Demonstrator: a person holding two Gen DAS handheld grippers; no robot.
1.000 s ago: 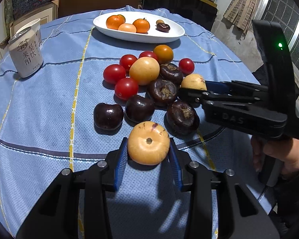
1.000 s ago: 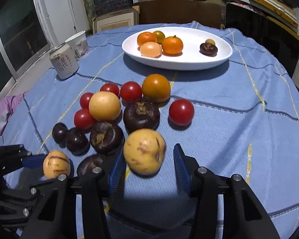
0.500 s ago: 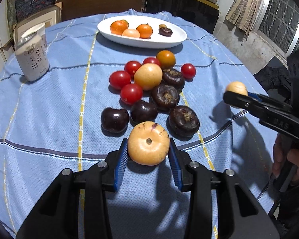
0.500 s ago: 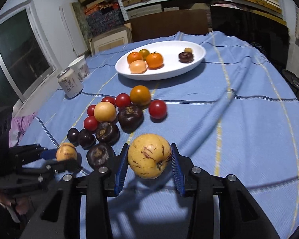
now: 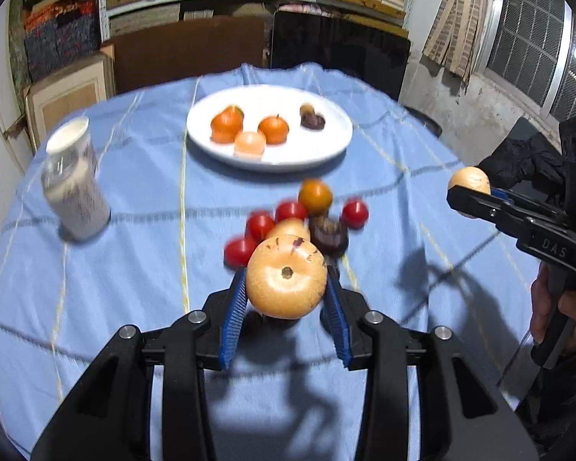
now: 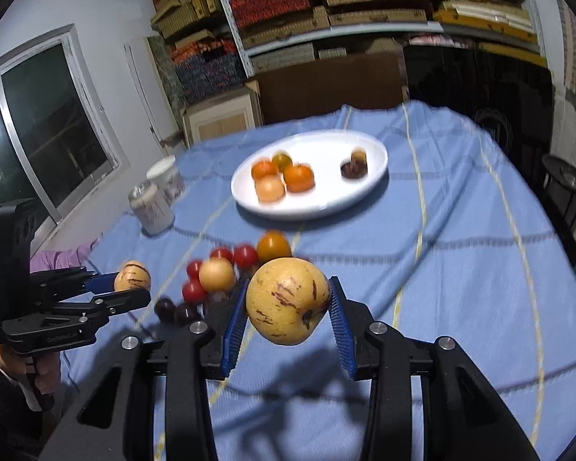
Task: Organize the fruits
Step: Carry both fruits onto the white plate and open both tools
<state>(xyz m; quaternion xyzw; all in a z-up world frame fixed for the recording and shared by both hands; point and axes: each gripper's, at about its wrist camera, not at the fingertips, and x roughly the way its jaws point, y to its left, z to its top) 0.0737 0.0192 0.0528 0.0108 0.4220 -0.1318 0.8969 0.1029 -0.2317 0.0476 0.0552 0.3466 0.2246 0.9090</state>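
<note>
Both grippers are held above the bench (image 5: 134, 269), tilted downward, each carried by a person's hand on its handle. The left gripper (image 5: 287, 299) has its blue-padded fingers (image 5: 234, 307) clamped on a pale yellow round fruit (image 5: 287, 276), stem end facing the camera. The right gripper (image 6: 288, 307) has its fingers (image 6: 340, 322) clamped on a yellow fruit with purple streaks (image 6: 288, 299). Straight ahead of both pairs of fingers, on the blue cloth, lies a blurred cluster of red tomatoes (image 5: 259, 224), an orange tomato (image 5: 315, 195), another yellow fruit and dark purple fruits (image 5: 328, 232); beyond it sits the white plate (image 5: 326, 150) with orange fruits and a dark one. The left view shows the right gripper off to the right of its fingers, with the hand (image 5: 560, 307) on its handle; the right view shows the left gripper to the left of its fingers, from the side. A can (image 5: 75, 196) with a cup behind it stands far left of the fingers. The held fruits hide part of the cluster.
</note>
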